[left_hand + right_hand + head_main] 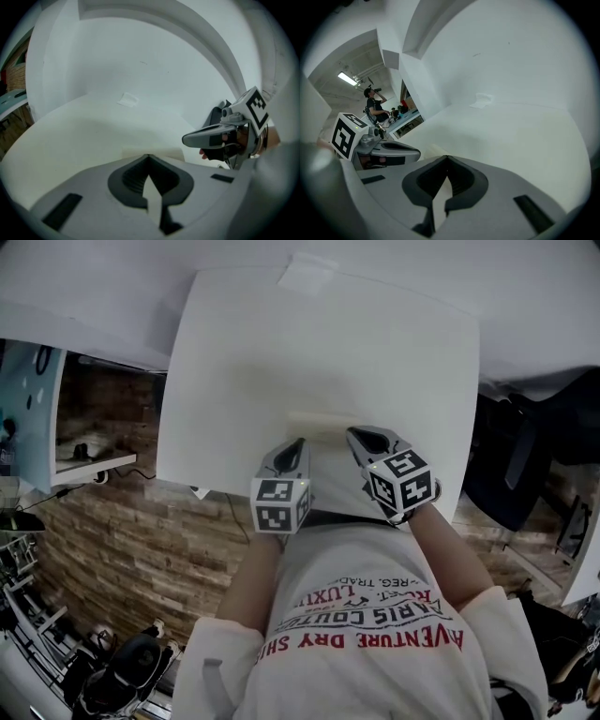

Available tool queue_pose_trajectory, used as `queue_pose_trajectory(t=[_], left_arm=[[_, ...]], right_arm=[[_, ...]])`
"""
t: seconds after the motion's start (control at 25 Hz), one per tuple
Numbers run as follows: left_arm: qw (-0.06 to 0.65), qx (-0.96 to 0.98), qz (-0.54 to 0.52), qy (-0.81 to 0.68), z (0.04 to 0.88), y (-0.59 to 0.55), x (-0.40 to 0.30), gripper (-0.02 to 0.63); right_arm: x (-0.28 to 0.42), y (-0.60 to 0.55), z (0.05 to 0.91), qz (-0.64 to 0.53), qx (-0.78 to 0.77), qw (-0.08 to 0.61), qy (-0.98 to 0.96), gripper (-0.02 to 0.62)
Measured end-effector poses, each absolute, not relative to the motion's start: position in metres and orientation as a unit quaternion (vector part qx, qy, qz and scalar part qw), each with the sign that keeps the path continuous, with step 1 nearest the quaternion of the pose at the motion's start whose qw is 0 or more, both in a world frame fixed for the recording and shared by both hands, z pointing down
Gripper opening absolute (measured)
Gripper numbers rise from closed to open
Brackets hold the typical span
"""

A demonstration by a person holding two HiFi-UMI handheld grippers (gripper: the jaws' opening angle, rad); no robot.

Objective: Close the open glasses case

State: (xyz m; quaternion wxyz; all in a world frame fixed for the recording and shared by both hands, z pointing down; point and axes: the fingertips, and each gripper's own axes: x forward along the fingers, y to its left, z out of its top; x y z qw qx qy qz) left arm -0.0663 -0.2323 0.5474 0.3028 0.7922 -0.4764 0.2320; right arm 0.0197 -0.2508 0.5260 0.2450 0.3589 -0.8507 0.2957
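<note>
A pale cream glasses case (322,420) lies flat and low on the white table (244,362), just ahead of both grippers; I cannot make out a raised lid. My left gripper (298,442) hovers near the table's front edge, a little short of the case's left part, with its jaws together and nothing between them. My right gripper (355,433) sits just off the case's right end, also shut and empty. In the left gripper view the case (159,152) peeks over the closed tips (149,156), with the right gripper (206,136) alongside. In the right gripper view only a sliver of the case (435,150) shows.
A small white patch (306,273) sits at the table's far edge. The floor (122,549) is brick-patterned. A black chair (511,474) stands to the right, a shelf unit (37,409) to the left. A person (374,103) stands far off in the right gripper view.
</note>
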Motion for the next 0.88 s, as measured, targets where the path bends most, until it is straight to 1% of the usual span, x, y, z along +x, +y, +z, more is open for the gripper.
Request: queue_pose_trajectory(t=[0.24,0.64,0.88], left_arm=[[0.224,0.832,0.197,-0.467,0.48,-0.253,-0.064,-0.003],[0.126,0.883,0.118,-0.436,0.371,-0.268,-0.066,-0.003],[0.094,0.893,0.082,-0.433,0.336,-0.274,-0.072,-0.003]], right_arm=[[0.026,-0.263,0.469,0.239,0.417,0.188,-0.857,0.011],[0.039,-0.267,0.378,0.161,0.506,0.081,-0.843,0.011],[0.04,-0.266,0.35,0.113,0.53,0.061,-0.838,0.011]])
